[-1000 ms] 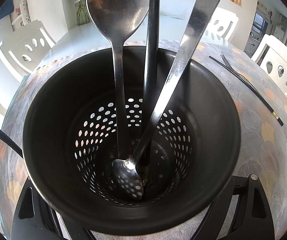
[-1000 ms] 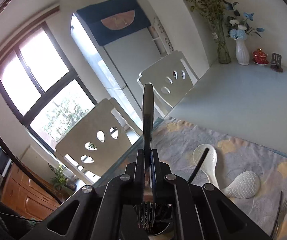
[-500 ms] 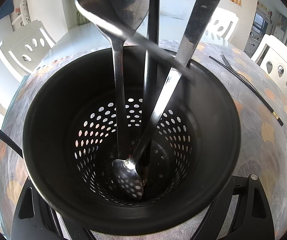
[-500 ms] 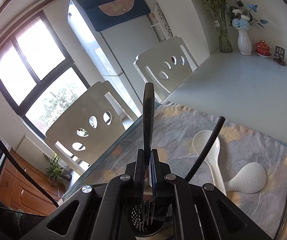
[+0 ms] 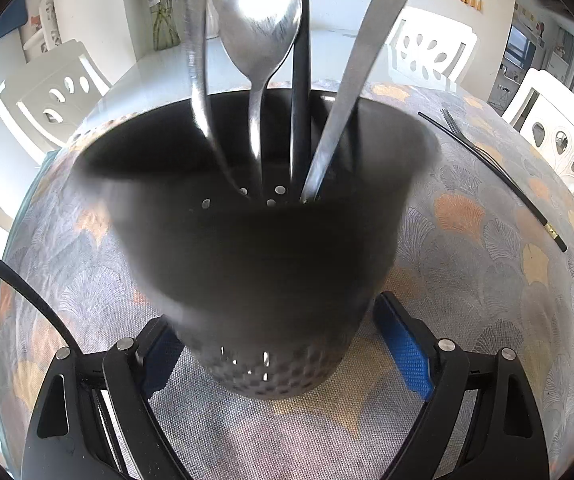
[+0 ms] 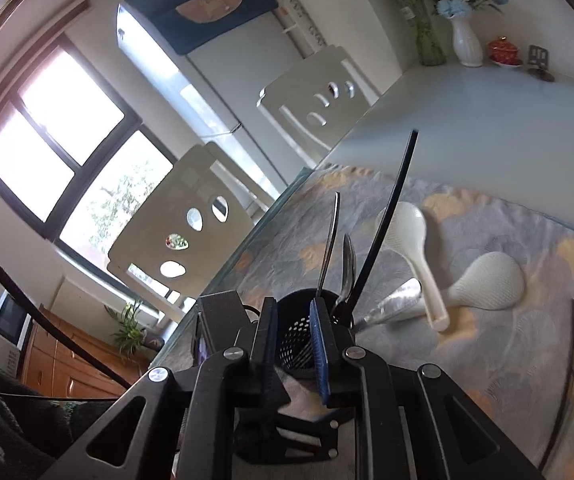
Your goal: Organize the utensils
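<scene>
At twelve o'clock from my right fingers, just past their tips, a black perforated utensil holder stands on the tabletop. These fingers have just been opening. They now show a narrow gap with nothing between them. A steel fork handle that I judge I have just let go stands in the holder beside a spoon and a thin black handle.

My left fingers are spread wide on either side of the holder's base. The pad at four o'clock stands visibly apart from it. I cannot tell whether the pad at eight o'clock touches. The holder looks blurred, as if rocking.

To finish this drop well, I should draw the right fingers back and up, clear of the leaning handles. I should also steady the holder from the left before fetching more.

Two white rice paddles lie on the tabletop at two o'clock from the holder, near it. In the left view, a black-handled fork lies well apart at two o'clock.

A grey cloth with orange fan shapes covers the tabletop. White chairs, a large window, a fridge and vases of flowers surround it.
</scene>
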Tool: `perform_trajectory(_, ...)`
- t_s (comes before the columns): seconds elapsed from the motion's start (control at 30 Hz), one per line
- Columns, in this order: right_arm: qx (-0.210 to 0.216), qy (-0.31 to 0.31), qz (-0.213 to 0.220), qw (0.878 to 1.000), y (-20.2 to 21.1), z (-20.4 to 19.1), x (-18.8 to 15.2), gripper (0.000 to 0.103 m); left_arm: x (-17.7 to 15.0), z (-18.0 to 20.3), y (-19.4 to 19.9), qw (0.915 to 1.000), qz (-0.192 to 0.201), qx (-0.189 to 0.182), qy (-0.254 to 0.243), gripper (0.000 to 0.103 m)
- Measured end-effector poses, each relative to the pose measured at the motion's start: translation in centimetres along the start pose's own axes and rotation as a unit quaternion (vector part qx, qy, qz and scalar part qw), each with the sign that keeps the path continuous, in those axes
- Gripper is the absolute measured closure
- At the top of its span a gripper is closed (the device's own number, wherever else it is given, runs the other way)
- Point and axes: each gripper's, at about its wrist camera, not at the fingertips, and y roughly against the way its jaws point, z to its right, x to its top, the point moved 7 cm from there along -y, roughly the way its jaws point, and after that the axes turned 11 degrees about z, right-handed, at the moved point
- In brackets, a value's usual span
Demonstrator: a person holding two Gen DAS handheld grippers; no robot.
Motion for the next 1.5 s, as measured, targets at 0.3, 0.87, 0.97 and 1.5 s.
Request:
perform_trajectory(0.3, -0.074, -0.018, 0.069, 0.995, 9.9, 2.1, 1.1, 0.038, 0.0, 0.1, -0.1, 1.0000, -0.001, 0.003, 0.000, 0.013)
perform_trajectory(0.87, -0.144, -0.172, 0.112, 0.968, 17.6, 11.1, -2.6, 0.034, 1.9, -4.9, 3.6, 0.9866, -0.123, -0.070, 0.081, 0.014)
perform_trajectory(0.97, -0.131, -0.189, 0.100, 0.968, 15.8, 12.0, -2.8, 0.034, 4.6, -6.2, 2.4, 0.9798, -0.139, -0.092, 0.110, 0.010)
perform_trajectory(1.5, -0.108, -0.213, 0.059, 0.969, 11.4, 14.7, -2.6, 0.034, 5.9, -6.3, -6.5, 0.9644, -0.229, -0.054, 0.120, 0.024)
